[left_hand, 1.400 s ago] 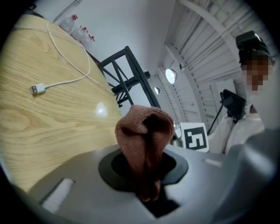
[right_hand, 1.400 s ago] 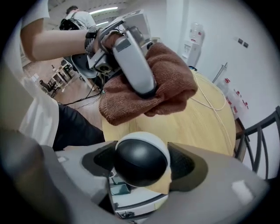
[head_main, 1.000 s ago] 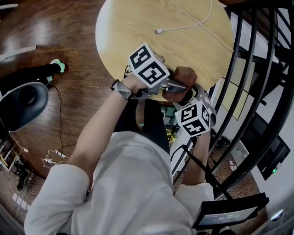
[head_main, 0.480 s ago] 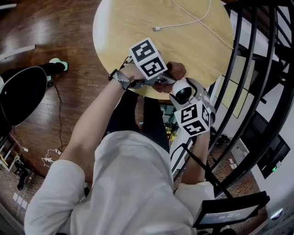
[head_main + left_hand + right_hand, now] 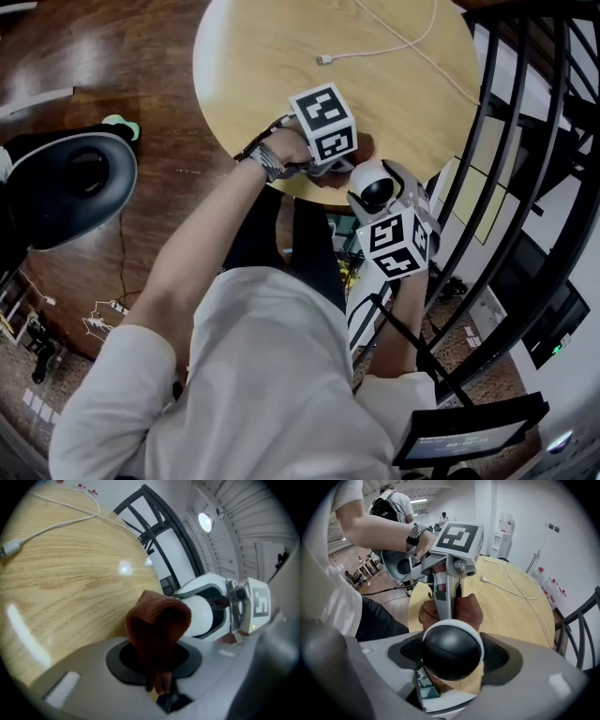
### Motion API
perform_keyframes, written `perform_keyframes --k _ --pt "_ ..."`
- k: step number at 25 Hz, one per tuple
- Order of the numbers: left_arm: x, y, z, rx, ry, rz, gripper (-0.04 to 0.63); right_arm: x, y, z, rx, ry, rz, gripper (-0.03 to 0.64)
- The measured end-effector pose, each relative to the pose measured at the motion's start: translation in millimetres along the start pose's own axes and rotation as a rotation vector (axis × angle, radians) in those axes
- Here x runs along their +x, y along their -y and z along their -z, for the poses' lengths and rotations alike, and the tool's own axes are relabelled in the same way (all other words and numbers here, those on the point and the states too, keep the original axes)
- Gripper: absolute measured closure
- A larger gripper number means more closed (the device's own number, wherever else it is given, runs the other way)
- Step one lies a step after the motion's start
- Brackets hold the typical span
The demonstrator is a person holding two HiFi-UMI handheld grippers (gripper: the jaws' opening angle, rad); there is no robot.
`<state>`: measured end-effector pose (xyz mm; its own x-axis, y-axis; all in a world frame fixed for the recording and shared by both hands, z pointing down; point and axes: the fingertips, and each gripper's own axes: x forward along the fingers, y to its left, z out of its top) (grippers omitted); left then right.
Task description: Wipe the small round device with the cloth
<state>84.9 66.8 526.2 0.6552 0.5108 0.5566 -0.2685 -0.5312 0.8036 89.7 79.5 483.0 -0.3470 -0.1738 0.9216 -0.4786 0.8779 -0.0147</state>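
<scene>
Item 1. Small round device (image 5: pixel 451 641), white shell with a glossy black dome: is being clamped between the jaws of the right hand-held gripper (image 5: pixel 452 662), which are being pressed onto its sides. It is being held at the near edge of the round pale-wood worktop (image 5: pixel 272 56), with the dome turned back toward that gripper's body.

Item 2. Rust-brown folded cloth (image 5: pixel 157 625): is being pinched at its lower end by the left hand-held gripper (image 5: pixel 159 677), whose jaws are being squeezed together on it, with a bunched fold standing up beyond them. It is being held over the worktop's near edge, close against the device's white side; actual contact cannot be confirmed.

Item 3. Thin white cable (image 5: pixel 375 47) with a plug end: is being carried on the worktop's far half, well apart from both grippers.
</scene>
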Motion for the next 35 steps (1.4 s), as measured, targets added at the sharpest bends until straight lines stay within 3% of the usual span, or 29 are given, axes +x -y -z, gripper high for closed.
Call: perform_keyframes --k 4,7,11,13,15,17,19,23,27,29,35 --pt "1.1 -3.3 3.6 0.002 -0.054 -0.076 0.511 0.9 -0.2 -1.0 0.002 0.001 0.013 0.262" --pt "2.7 -3.4 3.9 0.0 -0.067 -0.083 0.511 0.9 -0.3 1.0 -0.002 -0.011 0.021 0.262" --pt "-6.4 -1.6 6.3 -0.023 -0.002 -0.049 0.509 -1.5 1.3 3.5 0.004 -0.035 0.077 0.262" --pt "-19.5 3.6 5.1 -0.048 0.09 -0.02 0.509 -7.6 5.8 5.2 0.095 -0.024 0.148 0.261" --pt "-35.0 11.1 3.2 -0.074 0.191 0.013 0.509 -15.0 7.6 9.4 0.267 0.021 0.206 0.261" --pt "-49.3 17.7 1.2 -0.092 0.272 0.036 0.509 -18.4 5.6 15.9 0.458 0.086 0.222 0.259" --pt "-59.9 25.1 -4.0 -0.093 0.326 0.058 0.509 -16.2 3.2 23.6 0.559 0.106 0.216 0.258" --pt "-64.8 53.5 -28.0 -0.042 0.379 0.182 0.509 -3.3 4.9 26.5 0.452 0.039 0.215 0.258" --pt "-59.3 61.2 -40.5 0.028 0.344 0.177 0.509 4.5 7.7 20.7 0.284 0.012 0.163 0.258" --pt "-57.4 66.5 -42.9 0.051 0.337 0.211 0.509 4.6 6.7 21.6 0.199 -0.008 0.121 0.259" --pt "-60.4 72.2 -44.7 0.026 0.365 0.284 0.509 4.5 -1.4 24.2 -0.059 -0.046 0.006 0.259"
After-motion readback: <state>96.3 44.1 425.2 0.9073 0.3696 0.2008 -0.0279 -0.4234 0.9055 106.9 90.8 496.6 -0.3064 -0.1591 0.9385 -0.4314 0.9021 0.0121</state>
